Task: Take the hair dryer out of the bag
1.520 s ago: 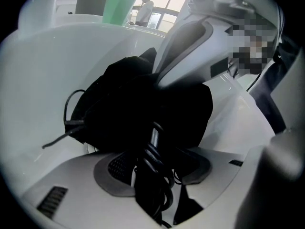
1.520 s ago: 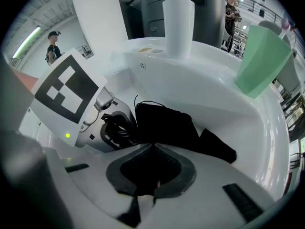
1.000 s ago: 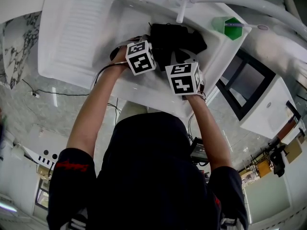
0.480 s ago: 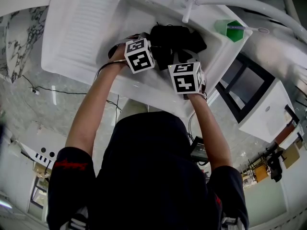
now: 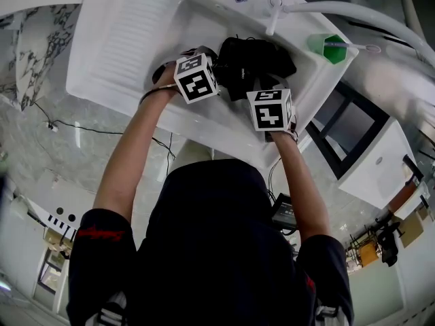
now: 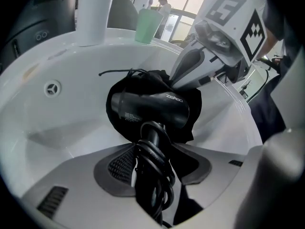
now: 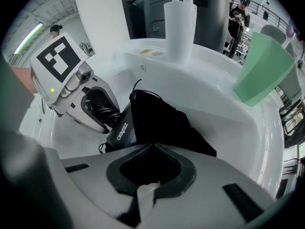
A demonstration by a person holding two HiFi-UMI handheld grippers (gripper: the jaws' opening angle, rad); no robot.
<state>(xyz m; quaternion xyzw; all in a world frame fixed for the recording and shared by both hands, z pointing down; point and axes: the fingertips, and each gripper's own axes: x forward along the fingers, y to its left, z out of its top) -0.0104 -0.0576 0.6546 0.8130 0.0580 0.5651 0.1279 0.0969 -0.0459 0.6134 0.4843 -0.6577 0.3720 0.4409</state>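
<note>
A black hair dryer (image 6: pixel 152 109) lies in the white sink (image 5: pixel 136 39), its body half out of a black drawstring bag (image 7: pixel 162 123). My left gripper (image 6: pixel 152 171) is shut on the dryer's handle, which has the cord wound round it, so the jaws stand wide. In the right gripper view the left gripper (image 7: pixel 102 111) is at the left, and the dryer (image 7: pixel 121 128) sticks out of the bag's mouth. My right gripper (image 7: pixel 151 161) is shut on the bag's fabric. In the head view both marker cubes hover over the dark bundle (image 5: pixel 255 60).
A white faucet (image 5: pixel 273 12) rises at the sink's far rim, and a green cup (image 5: pixel 326 46) stands to its right. The sink's ribbed drainboard (image 5: pixel 129 26) lies to the left. A drain overflow (image 6: pixel 52 87) sits in the basin wall.
My left gripper has lifted slightly with the dryer, and the gap between the two cubes has widened. The right gripper has stayed in place on the bag.
</note>
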